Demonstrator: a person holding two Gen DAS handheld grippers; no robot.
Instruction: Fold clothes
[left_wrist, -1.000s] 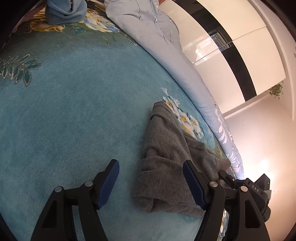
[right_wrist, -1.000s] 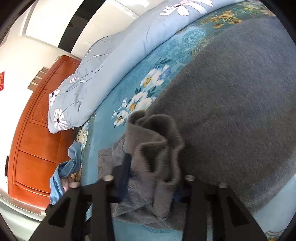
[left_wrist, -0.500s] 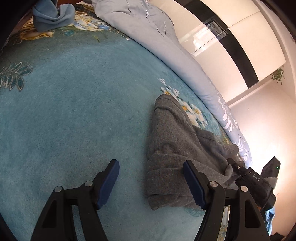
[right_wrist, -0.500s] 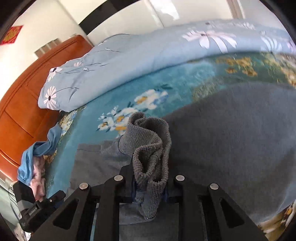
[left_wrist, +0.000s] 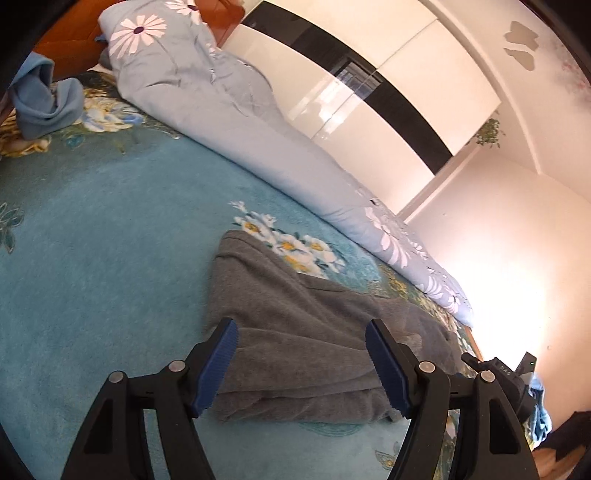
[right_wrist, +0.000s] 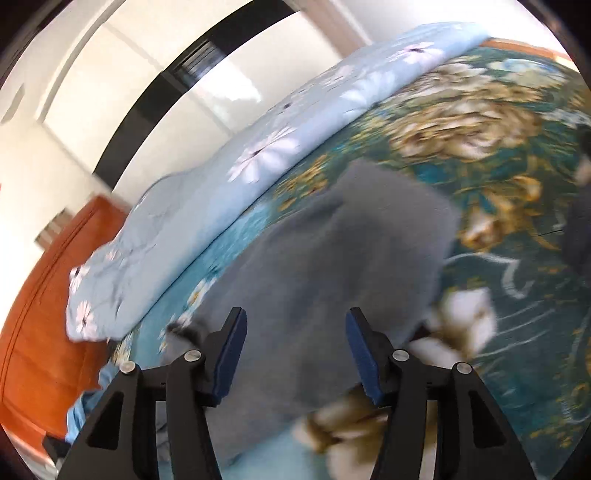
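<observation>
A grey knitted garment (left_wrist: 295, 332) lies folded over on the teal floral bedspread (left_wrist: 92, 229). My left gripper (left_wrist: 301, 360) hangs open just above its near folded edge, blue pads on either side of the cloth without touching it. In the right wrist view the same grey garment (right_wrist: 332, 251) spreads flat and blurred by motion. My right gripper (right_wrist: 295, 350) is open above it with nothing between its fingers. The right gripper's black body (left_wrist: 502, 373) shows at the lower right of the left wrist view.
A rolled light-blue quilt with white flowers (left_wrist: 236, 122) runs along the bed's far side. A blue cloth (left_wrist: 44, 99) lies crumpled near the orange wooden headboard (right_wrist: 40, 295). White glossy wardrobe doors (left_wrist: 369, 85) stand behind the bed.
My right gripper has opened and let go of the bunched grey cloth, which now lies flat. The left gripper, still open, has shifted right over the garment's folded edge.
</observation>
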